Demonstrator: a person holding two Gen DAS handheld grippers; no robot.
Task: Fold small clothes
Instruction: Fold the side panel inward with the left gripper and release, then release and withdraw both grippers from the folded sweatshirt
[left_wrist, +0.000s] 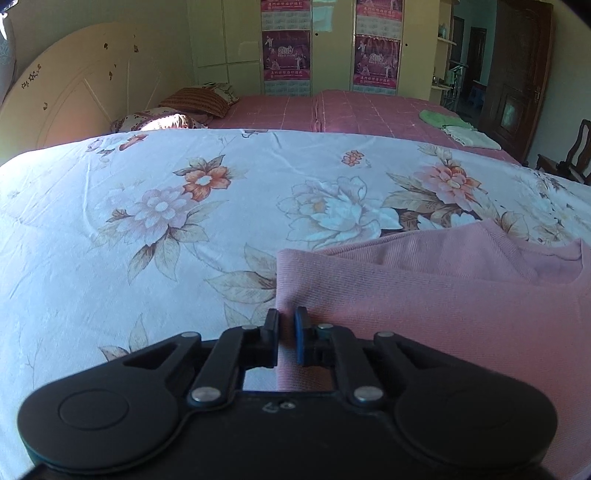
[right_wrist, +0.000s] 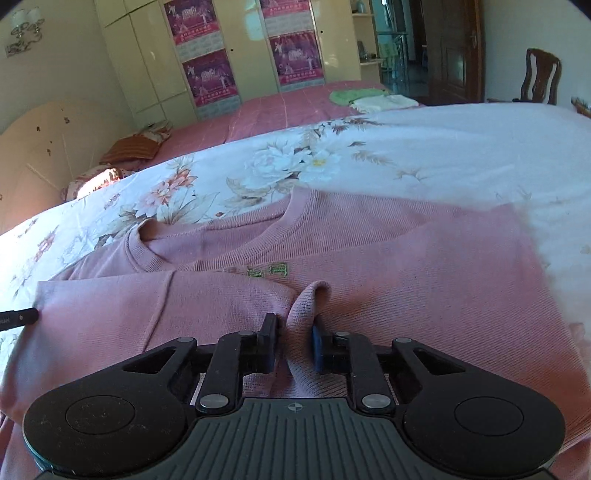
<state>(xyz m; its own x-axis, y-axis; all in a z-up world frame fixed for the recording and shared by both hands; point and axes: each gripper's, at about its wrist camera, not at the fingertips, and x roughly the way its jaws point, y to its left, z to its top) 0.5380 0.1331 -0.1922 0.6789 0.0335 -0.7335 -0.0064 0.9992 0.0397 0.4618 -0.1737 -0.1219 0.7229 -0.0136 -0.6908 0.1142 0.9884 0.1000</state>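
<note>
Pink knit sweater (right_wrist: 406, 258) lies flat on the floral bedsheet (left_wrist: 184, 206), neckline (right_wrist: 221, 236) toward the far side, small green embroidery (right_wrist: 267, 271) on the chest. Sleeve or side panel is folded over the front in the right wrist view.

Left gripper (left_wrist: 286, 325): jaws nearly shut, pinched on the sweater's left edge right at the corner, a thin strip of pink fabric betw. the pads. Edge runs straight up from the fingers, sheet just to the left of it.

Right gripper (right_wrist: 294, 332): jaws narrow, clamped on a raised fold of the sweater approx. mid-body; fabric bunches up into a ridge betw. the black pad and the blue pad (right_wrist: 317, 343). Pads press the cloth both sides.

Black tip of the other gripper shows at the left border of the right wrist view, touching the sweater's edge.

Background: pink checked bed (left_wrist: 369, 110) beyond the floral one, w/ a green cloth (right_wrist: 347, 96) and a pale cloth (right_wrist: 380, 102) lying side by side on it. Striped pillow (left_wrist: 199, 99) near the headboard (left_wrist: 66, 96). Wardrobe (right_wrist: 147, 55) w/ purple posters (right_wrist: 208, 77) on the doors, wooden chair (right_wrist: 541, 75) at far right by a dark door (left_wrist: 517, 74).
</note>
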